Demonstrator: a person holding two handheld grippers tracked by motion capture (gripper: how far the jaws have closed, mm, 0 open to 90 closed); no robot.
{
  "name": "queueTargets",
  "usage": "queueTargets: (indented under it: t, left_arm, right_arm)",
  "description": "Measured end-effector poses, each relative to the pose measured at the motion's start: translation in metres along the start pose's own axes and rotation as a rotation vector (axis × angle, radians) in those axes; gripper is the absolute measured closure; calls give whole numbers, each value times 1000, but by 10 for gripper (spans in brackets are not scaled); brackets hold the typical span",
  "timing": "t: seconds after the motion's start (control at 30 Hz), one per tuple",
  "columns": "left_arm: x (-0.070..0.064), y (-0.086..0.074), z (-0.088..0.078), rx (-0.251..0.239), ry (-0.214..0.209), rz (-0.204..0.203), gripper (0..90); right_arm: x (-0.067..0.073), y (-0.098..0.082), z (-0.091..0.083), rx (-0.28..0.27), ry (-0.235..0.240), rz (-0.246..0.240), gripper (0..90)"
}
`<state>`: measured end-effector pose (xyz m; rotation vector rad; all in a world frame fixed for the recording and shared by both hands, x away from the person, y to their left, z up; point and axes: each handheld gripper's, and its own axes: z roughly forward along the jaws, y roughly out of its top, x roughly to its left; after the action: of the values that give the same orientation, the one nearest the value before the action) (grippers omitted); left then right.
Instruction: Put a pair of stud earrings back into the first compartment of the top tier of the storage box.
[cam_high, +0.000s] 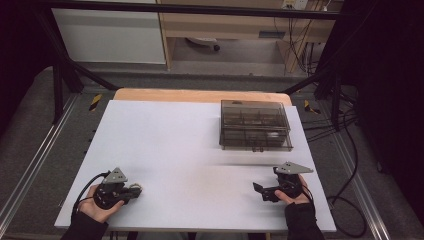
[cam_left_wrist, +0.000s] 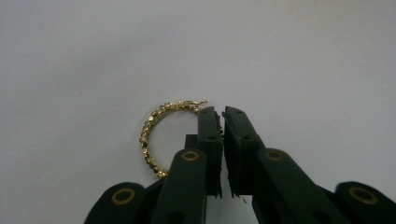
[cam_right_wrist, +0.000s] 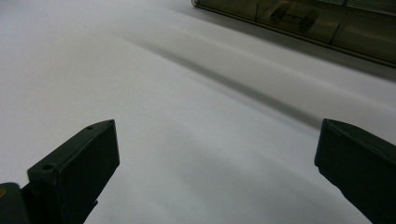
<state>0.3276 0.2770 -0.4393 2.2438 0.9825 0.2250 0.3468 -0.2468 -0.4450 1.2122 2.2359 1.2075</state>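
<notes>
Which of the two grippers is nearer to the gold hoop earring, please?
The left. The left gripper has its jaws shut at the gold hoop earring, whose ring lies beside them on the white table. The right gripper sits open across the table, near the smoky plastic box.

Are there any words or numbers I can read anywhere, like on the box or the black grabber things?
None can be read.
The smoky clear box shows no label.
The gold hoop earring has no writing.
The left gripper and the right gripper show no letters or numbers.
The white table sheet is blank.
The yellow-and-black striped marks on the frame are a pattern, not words.
</notes>
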Motion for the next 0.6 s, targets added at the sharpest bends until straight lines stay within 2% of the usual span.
queueTargets:
  t: [0.6]
  left_arm:
    - [-1, 2, -4, -14, 10, 6, 863]
  right_arm:
    - [0, 0, 0, 1, 0, -2, 6]
